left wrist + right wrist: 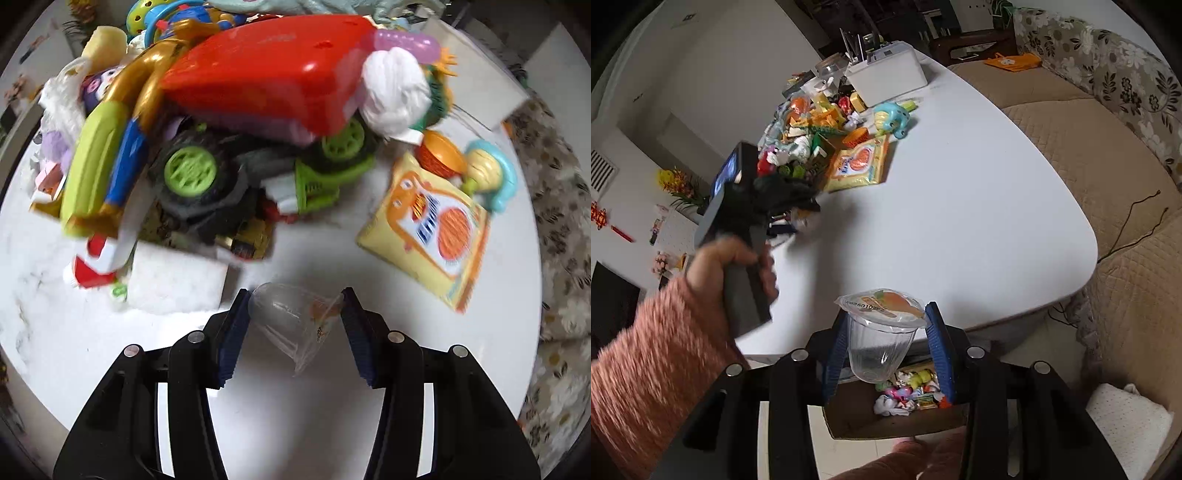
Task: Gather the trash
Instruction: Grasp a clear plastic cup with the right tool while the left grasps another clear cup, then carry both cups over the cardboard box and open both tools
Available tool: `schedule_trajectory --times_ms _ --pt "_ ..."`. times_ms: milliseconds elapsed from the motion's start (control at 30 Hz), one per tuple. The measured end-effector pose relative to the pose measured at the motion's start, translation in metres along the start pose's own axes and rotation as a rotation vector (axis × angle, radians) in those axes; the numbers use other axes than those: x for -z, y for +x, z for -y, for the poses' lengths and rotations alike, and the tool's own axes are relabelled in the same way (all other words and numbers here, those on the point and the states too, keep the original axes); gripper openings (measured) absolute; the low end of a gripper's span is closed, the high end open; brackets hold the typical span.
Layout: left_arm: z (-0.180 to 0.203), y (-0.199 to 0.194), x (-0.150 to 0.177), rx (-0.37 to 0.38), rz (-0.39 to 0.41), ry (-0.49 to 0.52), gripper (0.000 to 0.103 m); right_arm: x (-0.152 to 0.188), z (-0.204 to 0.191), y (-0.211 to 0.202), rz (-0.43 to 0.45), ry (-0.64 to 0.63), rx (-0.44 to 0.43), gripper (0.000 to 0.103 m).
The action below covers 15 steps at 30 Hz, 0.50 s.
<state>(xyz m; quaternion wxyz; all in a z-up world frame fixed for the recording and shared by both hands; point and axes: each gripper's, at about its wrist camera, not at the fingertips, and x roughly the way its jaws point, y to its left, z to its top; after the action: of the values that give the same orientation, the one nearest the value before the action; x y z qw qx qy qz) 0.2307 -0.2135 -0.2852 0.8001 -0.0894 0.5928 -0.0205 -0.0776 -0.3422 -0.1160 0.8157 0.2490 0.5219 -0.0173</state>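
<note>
Counting cups: two clear plastic cups; one lying on the table point(295, 424) between the left gripper point(295, 325) fingers, pads touching its sides; cup point(877, 347) with printed lid pinched upright in right gripper point(886, 347)
Box: one cardboard box point(897, 417) below, holding wrappers
Surface: white table, toy pile point(221, 129)
Room: floral sofa point(1108, 129)

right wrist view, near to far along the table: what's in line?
Cardboard box of trash below the table edge → clear plastic cup with printed foil lid, in the right gripper → yellow snack packet → teal toy → white box at the far end.
</note>
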Motion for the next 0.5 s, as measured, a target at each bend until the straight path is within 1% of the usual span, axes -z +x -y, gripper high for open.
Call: schedule_trajectory --times_ms 67,100,133,200,267,300,367,400,500 --pt "-0.008 -0.015 0.013 0.056 0.02 0.037 0.049 -0.003 -0.005 -0.002 0.009 -0.013 -0.005 0.041" --pt "-0.013 -0.026 0.021 0.108 0.031 0.074 0.049 -0.004 -0.009 -0.003 0.011 -0.023 -0.009 0.041" --pt "-0.015 -0.035 0.027 0.131 0.042 0.103 0.049 -0.004 -0.012 -0.003 0.011 -0.035 -0.008 0.041" --pt "-0.027 -0.065 0.048 0.208 0.081 0.195 0.049 -0.001 -0.02 0.0 0.001 -0.063 -0.009 0.041" --pt "-0.041 -0.09 0.068 0.239 0.114 0.263 0.049 0.007 -0.032 0.005 -0.018 -0.113 -0.001 0.041" --pt "-0.055 -0.106 0.083 0.26 0.124 0.296 0.049 0.011 -0.037 0.009 -0.03 -0.135 0.001 0.041" --pt "-0.073 -0.122 0.116 0.262 0.128 0.329 0.049 0.025 -0.052 0.019 -0.072 -0.189 -0.007 0.041" --pt "-0.089 -0.13 0.128 0.262 0.125 0.335 0.049 0.031 -0.059 0.024 -0.09 -0.211 -0.01 0.041" --pt "-0.128 -0.138 0.166 0.216 0.1 0.341 0.049 0.053 -0.077 0.039 -0.15 -0.273 -0.016 0.041"
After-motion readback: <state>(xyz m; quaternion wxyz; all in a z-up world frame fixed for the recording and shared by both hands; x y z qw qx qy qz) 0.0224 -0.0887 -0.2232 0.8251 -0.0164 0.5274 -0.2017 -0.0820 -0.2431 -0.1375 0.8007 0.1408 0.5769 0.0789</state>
